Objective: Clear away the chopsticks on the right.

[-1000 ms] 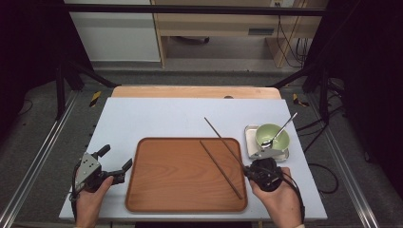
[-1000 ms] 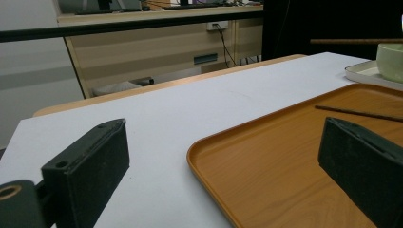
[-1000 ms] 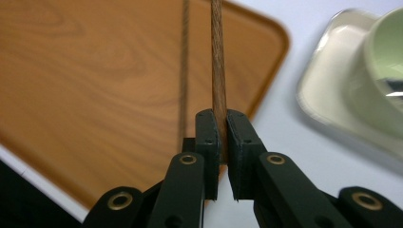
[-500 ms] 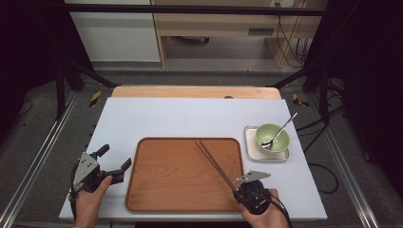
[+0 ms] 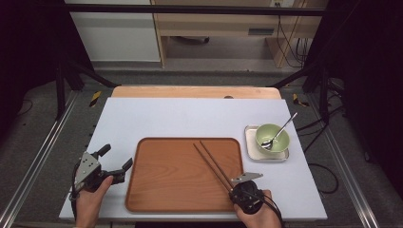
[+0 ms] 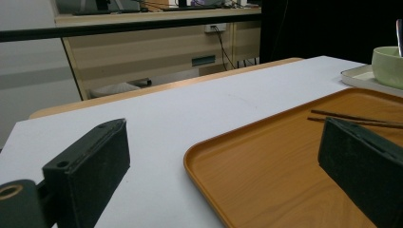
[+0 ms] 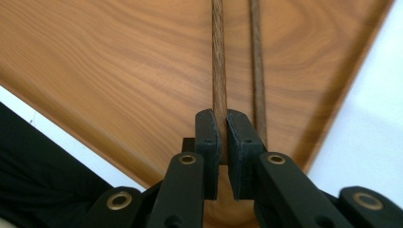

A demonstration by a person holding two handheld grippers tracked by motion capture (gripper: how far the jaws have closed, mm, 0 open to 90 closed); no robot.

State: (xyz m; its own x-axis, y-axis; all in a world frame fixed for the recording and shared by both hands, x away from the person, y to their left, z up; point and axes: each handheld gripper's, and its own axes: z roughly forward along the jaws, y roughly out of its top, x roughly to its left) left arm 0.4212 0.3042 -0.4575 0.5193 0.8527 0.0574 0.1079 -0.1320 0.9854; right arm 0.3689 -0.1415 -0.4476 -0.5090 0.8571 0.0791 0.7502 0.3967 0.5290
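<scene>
A brown wooden tray (image 5: 161,190) lies at the front middle of the white table. A pair of dark chopsticks (image 5: 211,161) slants across its right half, tips pointing far-left. My right gripper (image 5: 232,186) sits at the tray's front right corner, shut on the chopsticks' near end. In the right gripper view the jaws (image 7: 222,116) pinch one chopstick (image 7: 218,71), while the second chopstick (image 7: 256,61) runs just beside the right jaw. My left gripper (image 5: 116,156) rests left of the tray, open with nothing between its jaws (image 6: 223,175).
A green bowl (image 5: 272,137) with a metal spoon (image 5: 283,128) stands on a small white square plate (image 5: 252,145) right of the tray. The table's front edge runs just below both hands. A wooden strip borders the far edge.
My right gripper has come down and toward the front left with the chopsticks, which now lie low over the tray. The left gripper has stayed still.
</scene>
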